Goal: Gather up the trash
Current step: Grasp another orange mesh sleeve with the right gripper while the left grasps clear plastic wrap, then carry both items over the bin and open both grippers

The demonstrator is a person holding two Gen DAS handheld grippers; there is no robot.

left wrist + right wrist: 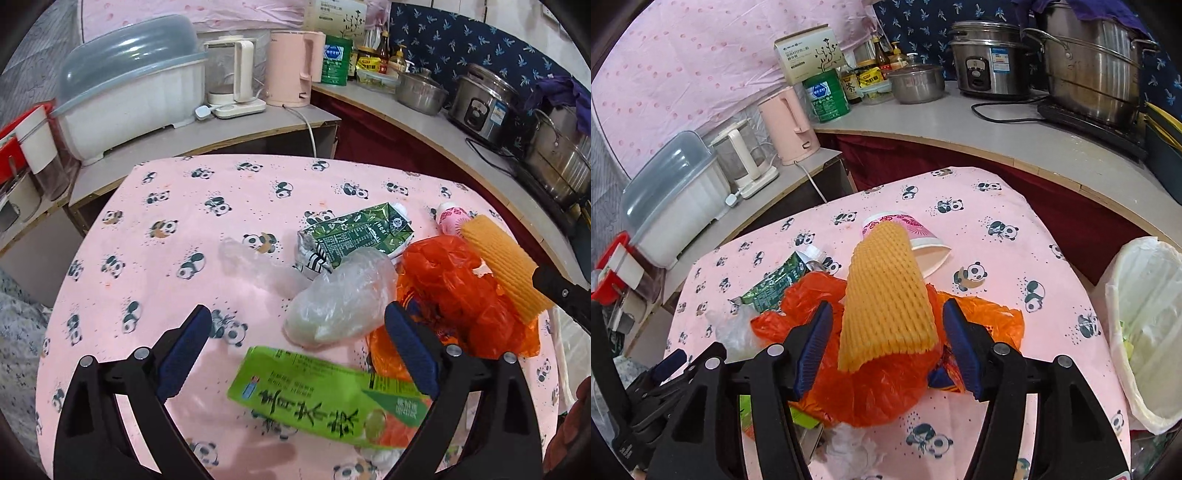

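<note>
The yellow foam net (886, 295) lay on the orange plastic bag (879, 387) at the middle of the panda-print table (1015, 206), a paper cup (919, 240) at its twelve o'clock. The right gripper (886, 343) straddled the net, jaws wide and apparently not yet pinching. The step looked like picking it up; next came closing, lifting, and swinging to the lined bin (1145, 332) at three o'clock. The left gripper (295, 350) hovered open over a green carton (325, 391), empty.
</note>
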